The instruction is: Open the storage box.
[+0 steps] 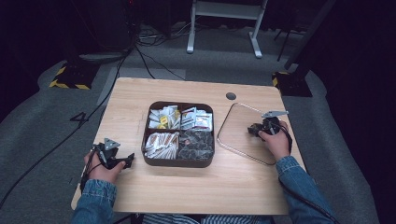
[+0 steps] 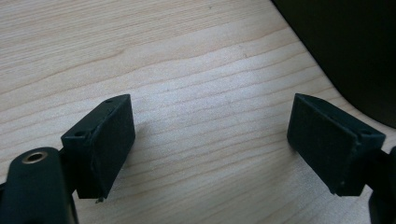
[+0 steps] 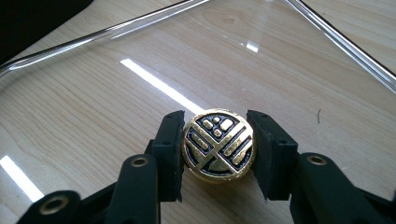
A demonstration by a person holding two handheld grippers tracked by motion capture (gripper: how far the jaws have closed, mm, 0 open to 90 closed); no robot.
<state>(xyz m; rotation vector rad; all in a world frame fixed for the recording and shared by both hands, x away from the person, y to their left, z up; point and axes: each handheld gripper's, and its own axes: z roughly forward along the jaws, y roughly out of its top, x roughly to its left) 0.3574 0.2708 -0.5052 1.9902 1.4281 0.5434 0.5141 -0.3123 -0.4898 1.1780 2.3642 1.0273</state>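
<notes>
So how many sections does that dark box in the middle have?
4. In the compartment box: far left holds white and yellow packets, far right white and red packets, near left pale sachets, near right dark packets.

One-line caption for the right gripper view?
Right gripper shut on a gold-and-black round knob atop a clear glass lid lying on the wooden table.

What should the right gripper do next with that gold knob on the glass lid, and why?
Probably lift straight up. The right gripper is already shut on the gold knob of the glass lid, which lies flat on the table beside the box; the left gripper is open, idle.
</notes>
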